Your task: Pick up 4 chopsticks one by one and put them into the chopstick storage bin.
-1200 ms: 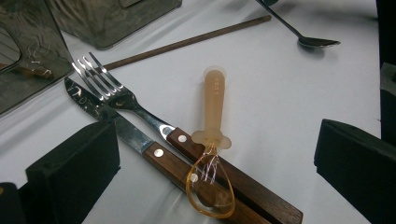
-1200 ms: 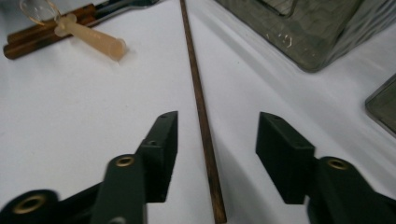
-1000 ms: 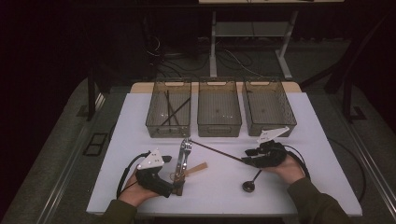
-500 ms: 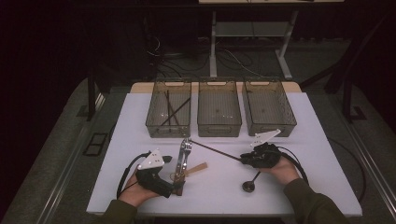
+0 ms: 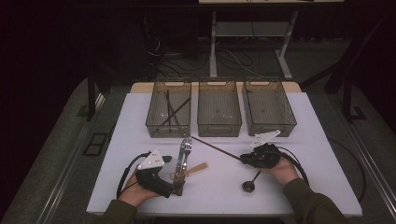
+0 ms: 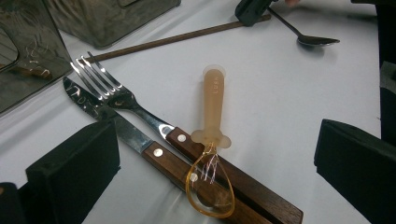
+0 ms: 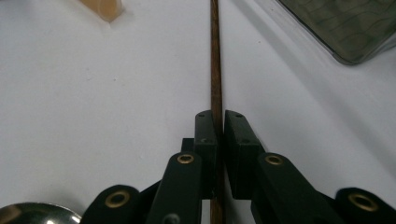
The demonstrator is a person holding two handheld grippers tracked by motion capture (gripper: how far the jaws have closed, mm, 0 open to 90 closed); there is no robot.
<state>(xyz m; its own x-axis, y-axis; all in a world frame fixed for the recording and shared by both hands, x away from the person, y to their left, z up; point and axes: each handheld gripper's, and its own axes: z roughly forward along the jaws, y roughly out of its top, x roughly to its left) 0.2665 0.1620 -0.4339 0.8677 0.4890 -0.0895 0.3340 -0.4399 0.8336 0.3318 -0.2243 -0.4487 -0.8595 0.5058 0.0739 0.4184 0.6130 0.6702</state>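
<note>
A dark wooden chopstick (image 5: 215, 147) lies slantwise on the white table (image 5: 317, 154), and my right gripper (image 5: 243, 158) holds its near end. In the right gripper view the jaws (image 7: 216, 126) have just been closing and now pinch the chopstick (image 7: 215, 56) between the pads. My left gripper (image 5: 176, 189) is open, its jaws (image 6: 215, 156) standing wide on either side of a wood-handled fork (image 6: 116, 95), a knife (image 6: 107, 116) and an amber plastic spoon (image 6: 214, 112) that rests across both handles.
A small dark spoon (image 5: 250, 185) lies near the front edge beside my right hand. Three clear bins stand in a row at the back: the left bin (image 5: 154, 123) holds chopsticks, while the middle bin (image 5: 219, 126) and right bin (image 5: 268, 128) look empty.
The right gripper's jaws have closed onto the chopstick's end. The left hand has stayed where it was.
</note>
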